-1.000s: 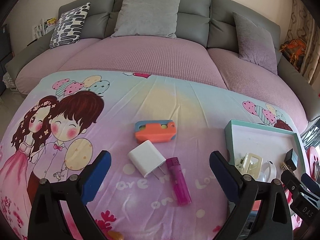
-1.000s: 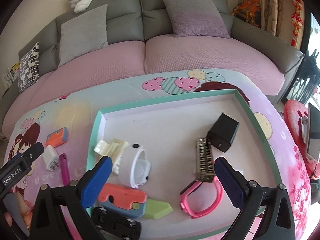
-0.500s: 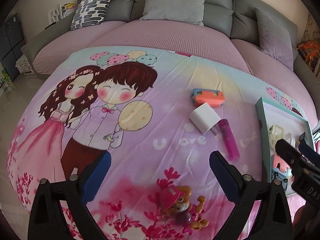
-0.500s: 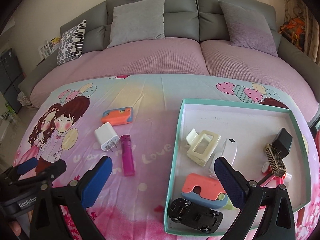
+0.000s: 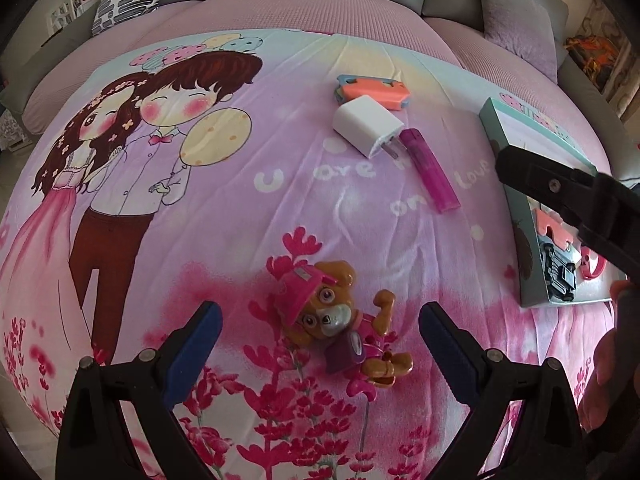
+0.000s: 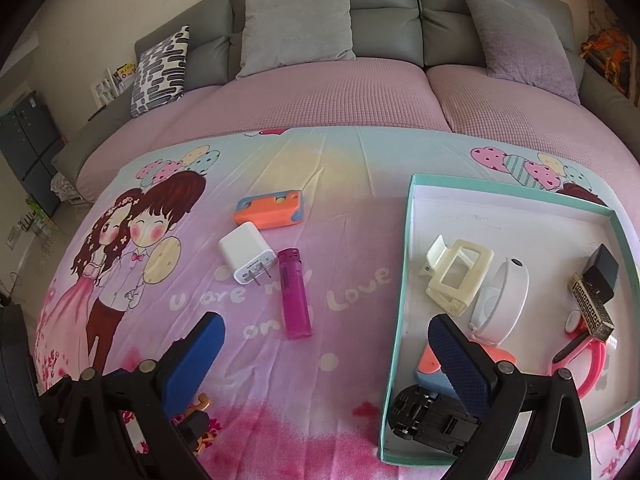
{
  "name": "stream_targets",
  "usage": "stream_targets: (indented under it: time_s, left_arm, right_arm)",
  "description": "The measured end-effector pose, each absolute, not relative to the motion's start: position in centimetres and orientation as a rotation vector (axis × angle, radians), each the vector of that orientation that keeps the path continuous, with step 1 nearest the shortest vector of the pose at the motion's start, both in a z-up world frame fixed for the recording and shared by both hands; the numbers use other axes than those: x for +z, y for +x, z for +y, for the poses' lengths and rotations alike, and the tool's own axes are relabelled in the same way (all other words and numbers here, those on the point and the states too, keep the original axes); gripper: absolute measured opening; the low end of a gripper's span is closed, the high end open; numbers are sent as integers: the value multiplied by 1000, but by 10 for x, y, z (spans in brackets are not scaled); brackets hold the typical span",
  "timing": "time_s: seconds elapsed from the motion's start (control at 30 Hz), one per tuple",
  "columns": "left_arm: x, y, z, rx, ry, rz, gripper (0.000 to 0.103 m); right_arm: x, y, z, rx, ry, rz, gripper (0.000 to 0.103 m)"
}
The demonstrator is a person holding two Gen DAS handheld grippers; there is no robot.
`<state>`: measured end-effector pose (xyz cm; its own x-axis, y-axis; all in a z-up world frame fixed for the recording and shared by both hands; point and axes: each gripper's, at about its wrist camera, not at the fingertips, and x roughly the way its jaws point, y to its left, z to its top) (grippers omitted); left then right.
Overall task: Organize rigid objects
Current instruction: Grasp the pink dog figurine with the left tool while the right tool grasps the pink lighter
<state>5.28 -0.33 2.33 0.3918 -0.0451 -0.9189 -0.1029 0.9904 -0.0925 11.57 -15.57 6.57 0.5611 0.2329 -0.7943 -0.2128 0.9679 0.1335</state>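
Far left in the right wrist view: dark cabinet (image 6: 28, 152), then a grey sofa (image 6: 384, 36) with a black-and-white patterned cushion (image 6: 160, 72), two grey cushions and a plush toy on the backrest. Pink quilted cover (image 6: 320, 96) over the seat. In front, a cartoon-printed cloth (image 6: 340, 184) showing a couple with balloons, plus white lettering reading "U are my on Love", partly hidden by items.

On the cloth, left to right: toy dog figure (image 5: 332, 316) in a pink helmet, lying between the tips of the left gripper (image 5: 316, 332), tongs spread wide and touching nothing; white charger plug (image 6: 248, 252); orange-and-blue case (image 6: 268, 210) just behind it; pink lighter (image 6: 295, 294) beside the prongs. Right gripper (image 6: 324, 344) also held apart, empty. Further right, teal-rimmed tray (image 6: 400, 280) holding a cream hair clip (image 6: 456, 276), white band, black toy car (image 6: 432, 420), black cube, pink strap. No brand marks legible.
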Motion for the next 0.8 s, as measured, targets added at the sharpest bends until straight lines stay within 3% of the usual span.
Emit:
stream_targets:
  time_s: [0.13,0.5,0.53,0.6,0.8]
  left_arm:
    - [11,51,-7,18,-139,1210,99]
    - [3,58,-22,-25,-78,1202,91]
    - [3,59,-22,-22,-73,1198,88]
    - [4,62,-22,1,-57,1181,68]
    - [7,67,-15,-7,-78,1156,65]
  right_arm:
    - [60,120,-148,291,18,943,88]
    - [35,133,-138,321,15,979,79]
    - [33,134,-138,321,17,982,79]
    - [30,137,-138,319,17,988,79]
    - [21,145,-138,325,24,1003,76]
